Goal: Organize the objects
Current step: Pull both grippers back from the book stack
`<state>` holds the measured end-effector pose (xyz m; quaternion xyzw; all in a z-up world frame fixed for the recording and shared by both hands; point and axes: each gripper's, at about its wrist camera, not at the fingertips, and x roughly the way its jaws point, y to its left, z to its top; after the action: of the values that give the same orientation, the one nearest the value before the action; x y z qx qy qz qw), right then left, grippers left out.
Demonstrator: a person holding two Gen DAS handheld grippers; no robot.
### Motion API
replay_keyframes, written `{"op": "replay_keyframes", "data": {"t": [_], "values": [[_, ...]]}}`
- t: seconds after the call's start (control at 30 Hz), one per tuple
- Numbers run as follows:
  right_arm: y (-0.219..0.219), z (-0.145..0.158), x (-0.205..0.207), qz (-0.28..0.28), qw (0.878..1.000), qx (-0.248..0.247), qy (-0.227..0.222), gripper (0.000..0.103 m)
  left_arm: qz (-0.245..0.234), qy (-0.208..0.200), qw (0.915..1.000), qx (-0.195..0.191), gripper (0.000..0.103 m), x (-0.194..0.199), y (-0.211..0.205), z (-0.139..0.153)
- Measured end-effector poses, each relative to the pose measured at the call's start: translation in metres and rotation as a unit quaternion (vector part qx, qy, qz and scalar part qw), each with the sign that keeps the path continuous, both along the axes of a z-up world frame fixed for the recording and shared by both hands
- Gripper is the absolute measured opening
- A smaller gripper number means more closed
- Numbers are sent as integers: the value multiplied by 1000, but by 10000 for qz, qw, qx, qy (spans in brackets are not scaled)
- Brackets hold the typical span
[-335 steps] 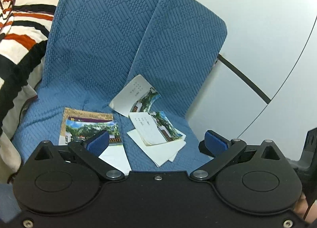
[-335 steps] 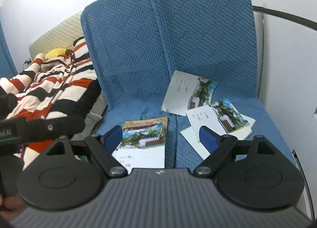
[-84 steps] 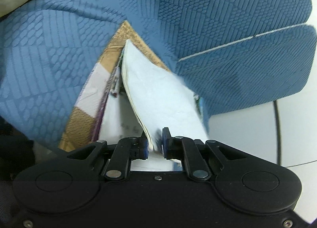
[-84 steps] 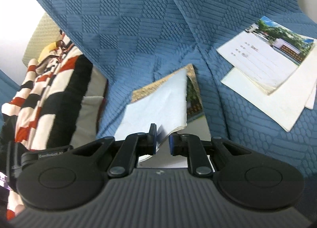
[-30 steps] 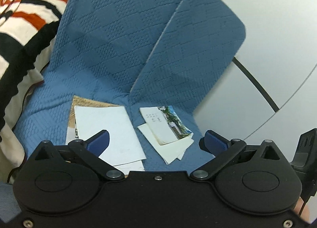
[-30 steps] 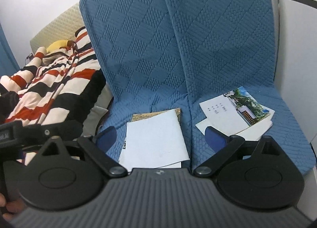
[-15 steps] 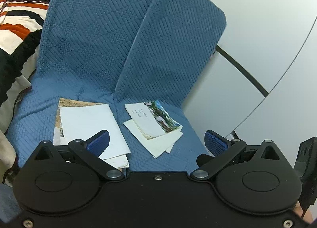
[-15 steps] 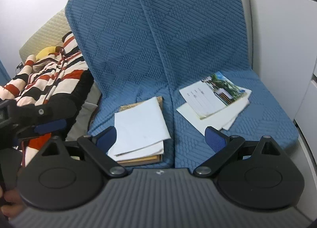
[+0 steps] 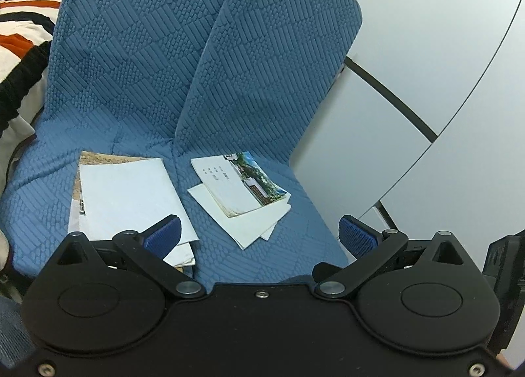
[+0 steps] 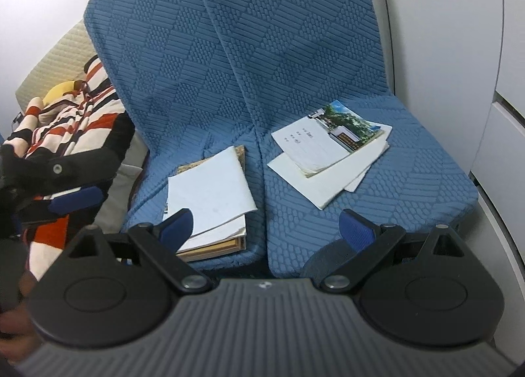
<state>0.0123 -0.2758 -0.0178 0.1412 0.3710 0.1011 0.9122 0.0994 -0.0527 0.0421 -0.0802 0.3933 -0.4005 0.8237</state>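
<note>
A stack of booklets with a plain white cover on top [image 9: 128, 196] lies on the left blue seat cushion; it also shows in the right wrist view [image 10: 208, 195]. A second pile, a booklet with a colour photo on white sheets [image 9: 241, 191], lies on the right cushion, also in the right wrist view [image 10: 329, 152]. My left gripper [image 9: 259, 236] is open and empty, held back above the seat's front edge. My right gripper [image 10: 267, 224] is open and empty, also back from the seat front.
The blue quilted seat [image 9: 229, 82] has two upright back cushions. A striped red, black and white blanket [image 10: 65, 128] lies to the left. White cabinet panels [image 9: 426, 65] stand to the right. The left gripper's blue pad [image 10: 77, 198] shows at the right wrist view's left edge.
Earlier both grippers were shut on a white booklet and laid it on the left stack. Since then both have opened and drawn back from the seat; the right one has swung rightward.
</note>
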Motion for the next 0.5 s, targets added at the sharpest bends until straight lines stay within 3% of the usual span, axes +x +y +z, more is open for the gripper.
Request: {"op": "replay_keyframes", "data": {"t": [0.5], "values": [[-7, -18, 11, -93, 9998, -8, 148, 97, -40, 60, 9999, 130, 102, 15, -20, -24]]}}
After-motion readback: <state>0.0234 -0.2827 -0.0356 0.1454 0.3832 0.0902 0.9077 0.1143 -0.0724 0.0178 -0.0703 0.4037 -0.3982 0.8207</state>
